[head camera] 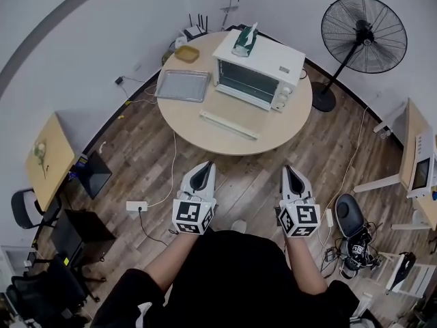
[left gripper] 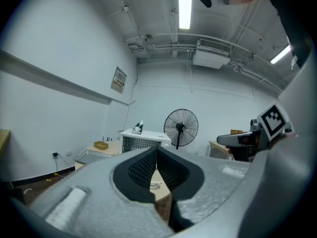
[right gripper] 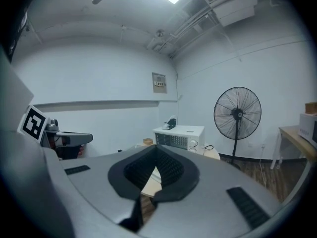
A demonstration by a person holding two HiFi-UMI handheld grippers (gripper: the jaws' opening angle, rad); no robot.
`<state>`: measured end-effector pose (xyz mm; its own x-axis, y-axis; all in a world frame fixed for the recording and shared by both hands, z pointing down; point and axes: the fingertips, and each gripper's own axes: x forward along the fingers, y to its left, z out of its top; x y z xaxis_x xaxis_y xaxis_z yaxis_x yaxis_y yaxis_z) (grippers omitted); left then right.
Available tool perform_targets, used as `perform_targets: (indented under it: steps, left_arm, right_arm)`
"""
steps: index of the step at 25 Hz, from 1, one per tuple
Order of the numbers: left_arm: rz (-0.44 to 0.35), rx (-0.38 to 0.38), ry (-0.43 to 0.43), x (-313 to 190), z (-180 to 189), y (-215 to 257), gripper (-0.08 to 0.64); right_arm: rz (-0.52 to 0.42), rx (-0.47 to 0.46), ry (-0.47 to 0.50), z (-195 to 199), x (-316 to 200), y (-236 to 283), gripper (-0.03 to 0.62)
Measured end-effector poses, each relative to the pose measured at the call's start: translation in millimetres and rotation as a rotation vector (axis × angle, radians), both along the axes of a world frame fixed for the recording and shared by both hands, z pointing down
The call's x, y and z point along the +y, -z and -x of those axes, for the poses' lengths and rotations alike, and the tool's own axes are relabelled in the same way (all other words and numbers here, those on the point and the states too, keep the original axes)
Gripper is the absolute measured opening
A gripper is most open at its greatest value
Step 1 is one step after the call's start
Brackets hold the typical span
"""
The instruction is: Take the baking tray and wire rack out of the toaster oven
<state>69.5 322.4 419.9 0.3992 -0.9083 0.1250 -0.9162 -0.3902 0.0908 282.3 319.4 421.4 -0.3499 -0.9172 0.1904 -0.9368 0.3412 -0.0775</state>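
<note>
Both tools are idle and empty. The left gripper (head camera: 204, 168) has its jaws clenched together with nothing between the pads, as the left gripper view confirms (left gripper: 156, 155). The right gripper (head camera: 291, 172) is likewise closed on nothing (right gripper: 156, 152). Both are held level in front of the person, well apart from the round table (head camera: 273, 125). The toaster oven (head camera: 258, 70) stands on the far half of that table, ahead of both grippers and between their lines of aim. It sits just left of the jaw line in the left gripper view (left gripper: 141, 140) and just right of it in the right gripper view (right gripper: 178, 135). Its long axis runs across the line of approach, slightly skewed, with its front facing the grippers. The door appears shut. A grid pattern shows behind that front, possibly the wire rack, but this cannot be confirmed. The baking tray (head camera: 183, 85) lies flat on the table outside the oven, just beside its left end, ahead and a little left of the left gripper (left gripper: 94, 155). The left gripper is therefore the nearer to the tray. A long pale strip (head camera: 229, 124) lies on the table on the near side of the oven; what it is cannot be told. Judgement: any further move calls for a forward approach first.
</note>
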Motion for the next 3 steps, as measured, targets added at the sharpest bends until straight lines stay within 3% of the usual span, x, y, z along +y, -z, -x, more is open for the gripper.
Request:
perform_targets:
  steps: [3]
  left_arm:
    - [-0.001,0.001,0.01,-3.6,-4.1,-2.6,0.02]
  right_arm:
    - [-0.014,0.001,-0.004,-7.7,-8.3,0.5,0.002]
